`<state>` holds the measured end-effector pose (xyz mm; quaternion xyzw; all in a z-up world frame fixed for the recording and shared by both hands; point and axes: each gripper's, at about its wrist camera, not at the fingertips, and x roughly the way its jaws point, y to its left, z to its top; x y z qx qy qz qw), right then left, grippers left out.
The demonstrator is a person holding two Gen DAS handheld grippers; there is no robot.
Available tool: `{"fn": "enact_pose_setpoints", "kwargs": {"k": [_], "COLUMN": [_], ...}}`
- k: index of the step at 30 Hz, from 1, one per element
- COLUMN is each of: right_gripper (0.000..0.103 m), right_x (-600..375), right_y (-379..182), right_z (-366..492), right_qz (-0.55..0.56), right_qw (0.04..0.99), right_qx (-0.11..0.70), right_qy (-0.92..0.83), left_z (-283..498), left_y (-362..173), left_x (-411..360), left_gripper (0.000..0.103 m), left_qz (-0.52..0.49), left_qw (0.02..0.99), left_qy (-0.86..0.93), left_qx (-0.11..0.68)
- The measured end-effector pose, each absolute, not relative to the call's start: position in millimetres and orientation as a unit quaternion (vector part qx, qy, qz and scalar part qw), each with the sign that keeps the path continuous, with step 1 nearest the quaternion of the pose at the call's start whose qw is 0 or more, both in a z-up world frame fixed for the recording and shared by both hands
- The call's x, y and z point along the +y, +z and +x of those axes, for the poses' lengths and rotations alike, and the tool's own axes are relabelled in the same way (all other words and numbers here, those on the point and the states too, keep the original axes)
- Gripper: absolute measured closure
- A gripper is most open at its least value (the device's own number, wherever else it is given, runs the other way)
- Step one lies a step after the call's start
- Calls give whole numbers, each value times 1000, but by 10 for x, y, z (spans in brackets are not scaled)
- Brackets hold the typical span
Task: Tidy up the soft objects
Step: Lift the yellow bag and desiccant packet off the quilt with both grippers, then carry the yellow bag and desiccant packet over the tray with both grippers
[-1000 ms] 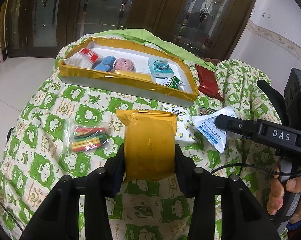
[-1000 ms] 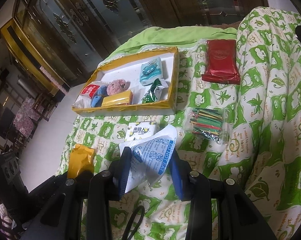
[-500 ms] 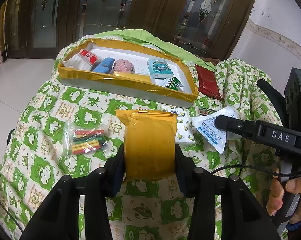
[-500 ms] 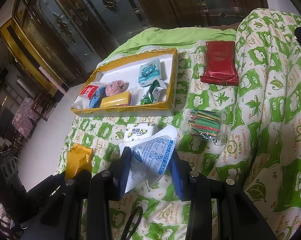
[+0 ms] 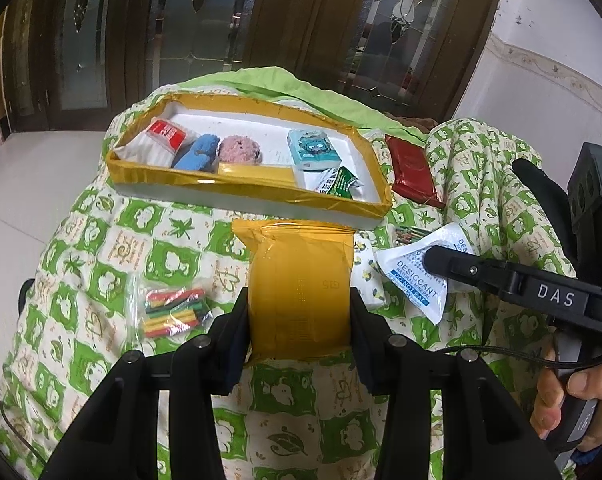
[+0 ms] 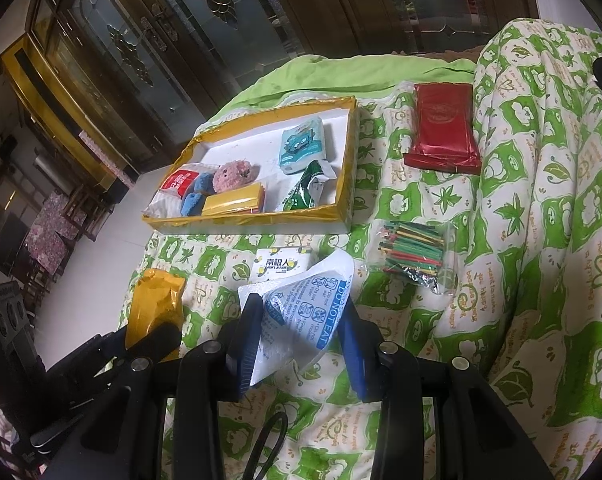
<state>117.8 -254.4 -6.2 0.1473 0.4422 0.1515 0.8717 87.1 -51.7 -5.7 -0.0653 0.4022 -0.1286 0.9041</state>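
My left gripper [image 5: 299, 312] clamps the yellow packet [image 5: 299, 292], my right gripper [image 6: 301, 336] clamps the desiccant sachet [image 6: 301, 312]; both are held above the quilt [image 6: 521, 240], near the gold-rimmed tray [image 5: 241, 184].

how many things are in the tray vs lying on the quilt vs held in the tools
In the tray: 6 (red-label white pack, blue plush, pink plush, yellow pack, teal tissue pack, green-white sachet)
Lying on the quilt: 4 (red pouch, two bags of coloured sticks, white tissue pack)
Held in tools: 2 (gold pouch, desiccant bag)
Total: 12
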Motion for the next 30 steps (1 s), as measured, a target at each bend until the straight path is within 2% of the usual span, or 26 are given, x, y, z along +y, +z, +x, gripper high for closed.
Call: {"fn": "enact_pose_setpoints", "kwargs": {"k": [17,30], "right_gripper": [63,63], "right_x": [-2621,-2091], "right_y": [329,180], "right_z": [1838,2733], "right_qz": [158,124], "right_qw": [866,859], "right_qx": [443,461], "right_qy": [168,185], "left_z": [1475,2605], "left_y": [157,288], "left_x": [-384,-235], "left_gripper": [60,60], "left_qz": [-52,-43], "left_qw": [900,899], "left_qy": [-119,-85], "left_qx": [417,428]}}
